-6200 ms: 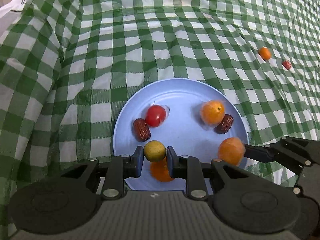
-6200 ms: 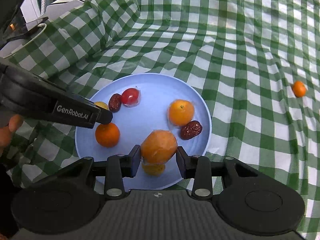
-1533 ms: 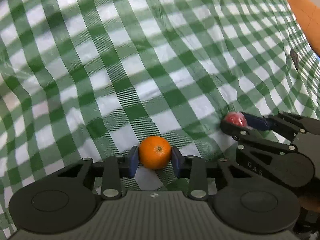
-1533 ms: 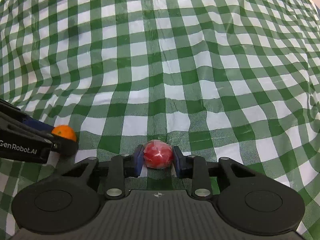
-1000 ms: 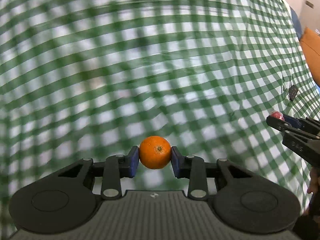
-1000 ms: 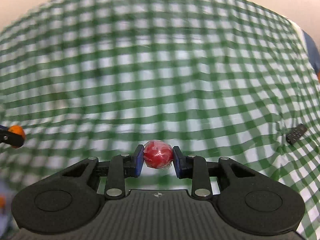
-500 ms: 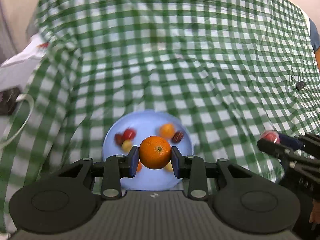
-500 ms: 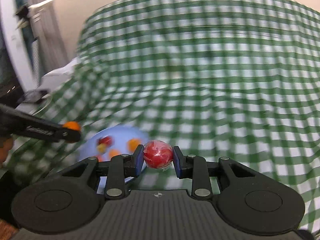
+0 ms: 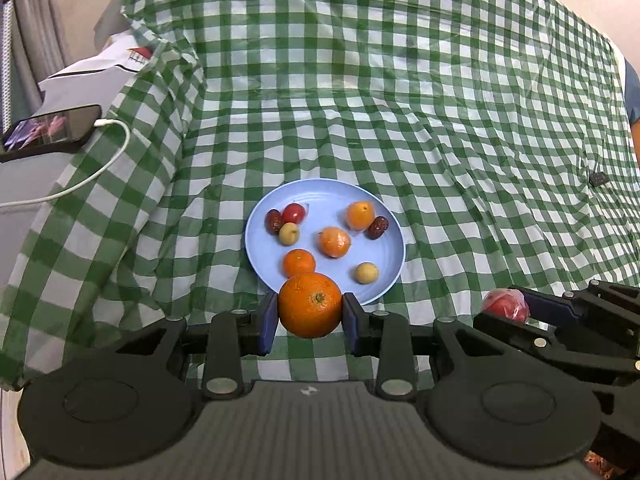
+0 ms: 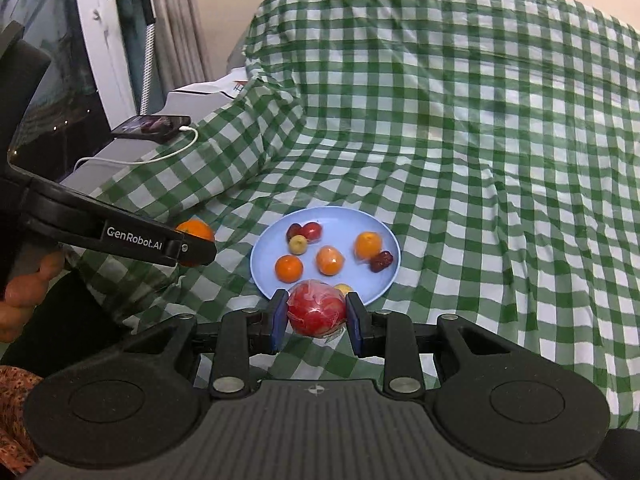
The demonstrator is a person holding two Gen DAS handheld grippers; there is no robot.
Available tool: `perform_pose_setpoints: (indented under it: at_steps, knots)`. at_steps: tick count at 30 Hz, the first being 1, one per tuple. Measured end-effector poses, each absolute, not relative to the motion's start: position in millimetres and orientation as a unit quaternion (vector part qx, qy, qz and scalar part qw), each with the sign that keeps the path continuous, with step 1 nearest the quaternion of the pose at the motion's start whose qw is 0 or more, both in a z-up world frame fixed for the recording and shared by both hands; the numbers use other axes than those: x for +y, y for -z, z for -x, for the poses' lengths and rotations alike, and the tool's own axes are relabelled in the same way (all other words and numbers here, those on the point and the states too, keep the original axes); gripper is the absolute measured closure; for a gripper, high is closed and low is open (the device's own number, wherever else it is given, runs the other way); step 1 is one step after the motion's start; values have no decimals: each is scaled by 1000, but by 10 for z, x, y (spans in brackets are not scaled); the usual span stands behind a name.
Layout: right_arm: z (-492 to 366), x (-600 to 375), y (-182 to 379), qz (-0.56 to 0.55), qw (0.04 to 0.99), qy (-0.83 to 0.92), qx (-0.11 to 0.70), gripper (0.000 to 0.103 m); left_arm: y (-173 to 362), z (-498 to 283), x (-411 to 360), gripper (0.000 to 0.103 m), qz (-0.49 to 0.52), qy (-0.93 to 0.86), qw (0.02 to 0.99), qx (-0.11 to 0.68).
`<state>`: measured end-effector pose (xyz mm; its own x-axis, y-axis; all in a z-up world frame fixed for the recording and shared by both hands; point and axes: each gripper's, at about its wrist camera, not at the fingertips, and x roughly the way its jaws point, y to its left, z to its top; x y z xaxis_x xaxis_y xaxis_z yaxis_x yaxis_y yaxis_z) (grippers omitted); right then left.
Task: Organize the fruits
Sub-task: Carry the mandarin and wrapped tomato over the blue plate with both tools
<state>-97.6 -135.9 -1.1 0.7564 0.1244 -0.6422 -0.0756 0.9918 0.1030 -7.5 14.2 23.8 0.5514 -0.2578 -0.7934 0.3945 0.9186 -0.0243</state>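
We grip a dimpled round orange [image 9: 310,305] in the left gripper [image 9: 310,322] | right gripper [image 10: 317,322] clamps a film-wrapped tomato [image 10: 317,308] | smooth blue plate [image 9: 384,216] | only the right view shows our hand [image 10: 24,292].

A home, by the look of it: a green-and-white checked cloth [image 9: 400,100] is draped loosely over a wide surface, with a blue plate [image 9: 384,240] of small fruits on it. At the side a phone [image 10: 150,126] charges on a white cable [image 9: 80,184] beside curtains [image 10: 176,32] and a window frame [image 10: 104,40].
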Motion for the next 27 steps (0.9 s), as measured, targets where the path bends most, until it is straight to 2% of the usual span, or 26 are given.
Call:
perform_pose_setpoints:
  at_steps: [27]
  knots:
    - [777, -1348, 162, -36, 924, -49, 378, 71, -144, -121, 141, 66, -69, 181, 875, 444]
